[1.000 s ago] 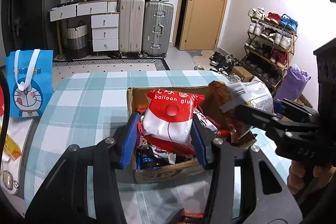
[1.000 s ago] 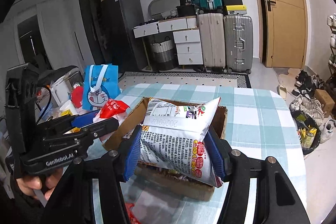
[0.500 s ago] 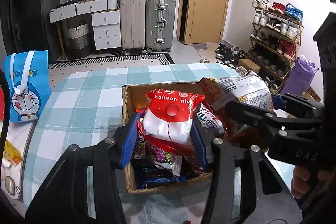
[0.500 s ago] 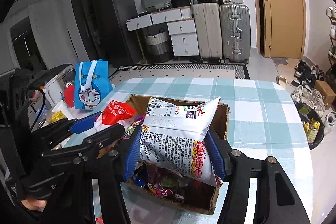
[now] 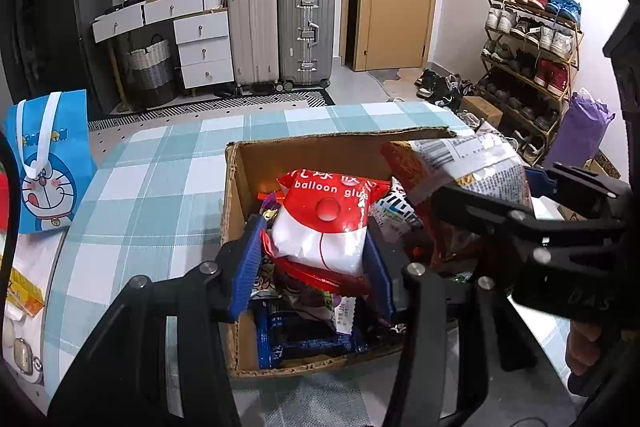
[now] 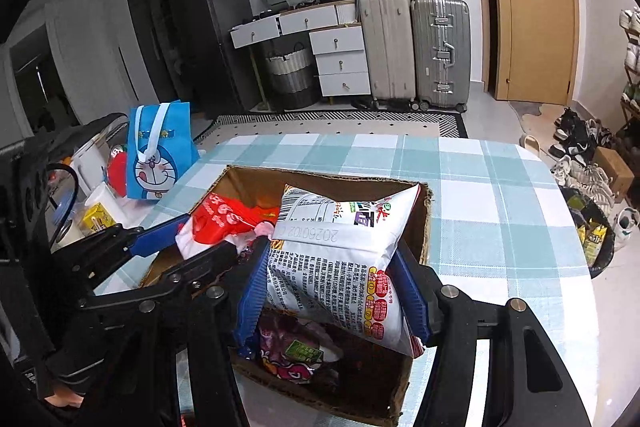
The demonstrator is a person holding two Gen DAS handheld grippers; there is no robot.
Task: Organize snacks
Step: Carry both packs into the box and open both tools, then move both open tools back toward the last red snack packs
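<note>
Both packets look light, soft, crinkly — the left gripper [image 5: 312,263] clamps the balloon-glue bag [image 5: 324,223] at its middle over the cardboard box [image 5: 236,179]; the right gripper [image 6: 332,291] pinches the noodle packet [image 6: 340,259] likewise.

Even, cool indoor light, source not seen; both views fairly bright, sharp in the middle, no motion blur. Small glare spot on red-white snack bag [image 5: 326,223]. Soft shadow beside cardboard box [image 5: 236,187] on desk [image 5: 152,187]. Strong fisheye bend w/ black vignette corners; door [image 6: 528,7] edges curve.

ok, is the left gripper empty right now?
No, the left gripper is clamped on a red and white snack bag over the cardboard box.
</note>
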